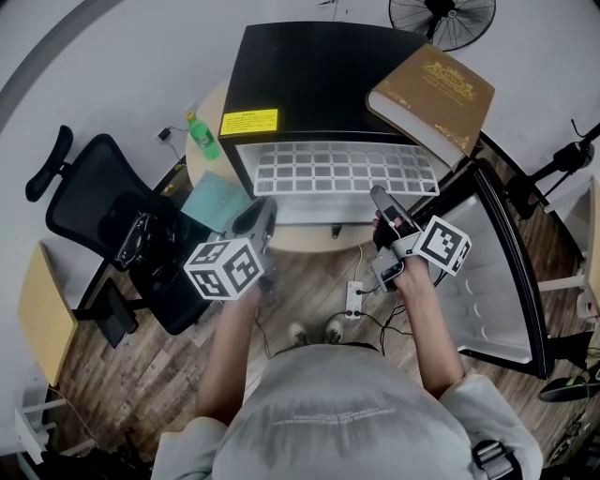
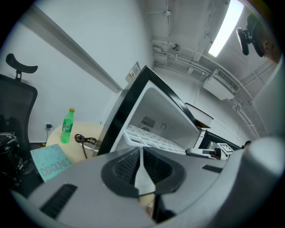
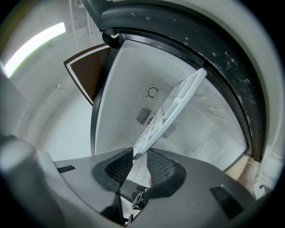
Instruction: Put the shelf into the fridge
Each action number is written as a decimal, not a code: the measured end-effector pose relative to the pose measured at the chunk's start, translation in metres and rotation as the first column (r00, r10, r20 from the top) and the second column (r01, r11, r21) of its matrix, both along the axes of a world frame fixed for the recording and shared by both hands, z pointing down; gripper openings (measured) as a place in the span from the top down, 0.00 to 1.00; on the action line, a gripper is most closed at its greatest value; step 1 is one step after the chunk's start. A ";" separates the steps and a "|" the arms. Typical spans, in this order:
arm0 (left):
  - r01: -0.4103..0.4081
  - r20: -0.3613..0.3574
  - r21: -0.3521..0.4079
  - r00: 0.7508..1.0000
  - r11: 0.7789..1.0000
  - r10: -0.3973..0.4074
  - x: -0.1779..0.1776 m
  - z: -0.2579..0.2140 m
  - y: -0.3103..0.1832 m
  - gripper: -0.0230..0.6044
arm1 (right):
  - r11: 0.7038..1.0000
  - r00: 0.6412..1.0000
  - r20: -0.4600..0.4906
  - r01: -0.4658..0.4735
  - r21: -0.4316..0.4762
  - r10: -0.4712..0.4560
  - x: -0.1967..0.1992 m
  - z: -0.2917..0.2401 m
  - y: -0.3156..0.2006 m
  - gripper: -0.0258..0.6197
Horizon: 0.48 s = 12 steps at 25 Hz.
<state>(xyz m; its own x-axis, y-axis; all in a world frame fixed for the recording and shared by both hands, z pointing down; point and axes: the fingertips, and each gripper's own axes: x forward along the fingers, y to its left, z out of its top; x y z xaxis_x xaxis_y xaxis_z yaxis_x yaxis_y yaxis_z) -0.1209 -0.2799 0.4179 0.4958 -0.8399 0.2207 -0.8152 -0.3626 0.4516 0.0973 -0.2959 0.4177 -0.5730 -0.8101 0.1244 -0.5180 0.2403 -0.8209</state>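
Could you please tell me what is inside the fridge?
A white grid shelf lies partly in the fridge, its front sticking out. Vents show behind it. The space under the shelf is covered.

The top edge cuts off the fan (image 1: pixel 442 19), and print on the fridge's (image 1: pixel 309 75) yellow label (image 1: pixel 248 122) is illegible.
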 end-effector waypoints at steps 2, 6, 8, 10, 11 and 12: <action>0.004 -0.001 -0.002 1.000 1.000 -0.004 0.000 0.000 -0.004 0.91 | 1.000 1.000 0.012 -0.009 0.011 0.009 -0.001 -0.001 -0.005 0.79; 0.014 -0.005 -0.004 1.000 1.000 -0.014 0.001 0.001 -0.011 0.91 | 0.999 0.999 0.035 -0.034 0.018 0.033 -0.001 -0.001 -0.017 0.79; 0.016 -0.017 -0.003 1.000 1.000 -0.016 0.002 0.001 -0.014 0.91 | 0.999 0.998 0.048 -0.046 0.020 0.045 -0.002 -0.002 -0.024 0.79; 0.021 -0.028 -0.015 0.999 1.000 -0.022 0.002 0.002 -0.019 0.91 | 0.998 0.997 0.054 -0.049 0.026 0.047 -0.002 -0.002 -0.030 0.79; 0.028 -0.030 -0.020 0.999 0.999 -0.029 0.002 0.002 -0.021 0.91 | 0.998 0.998 0.051 -0.049 0.026 0.048 -0.002 -0.002 -0.032 0.79; 0.036 -0.033 -0.023 0.999 0.999 -0.037 0.001 0.002 -0.024 0.91 | 0.998 0.998 0.046 -0.050 0.024 0.049 -0.002 -0.001 -0.035 0.79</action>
<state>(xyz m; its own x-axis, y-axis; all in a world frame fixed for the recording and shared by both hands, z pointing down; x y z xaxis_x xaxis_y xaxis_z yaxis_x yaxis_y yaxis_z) -0.1196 -0.3037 0.4198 0.4722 -0.8526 0.2239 -0.8121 -0.3220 0.4866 0.0950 -0.3305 0.4163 -0.5364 -0.8403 0.0784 -0.4922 0.2359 -0.8379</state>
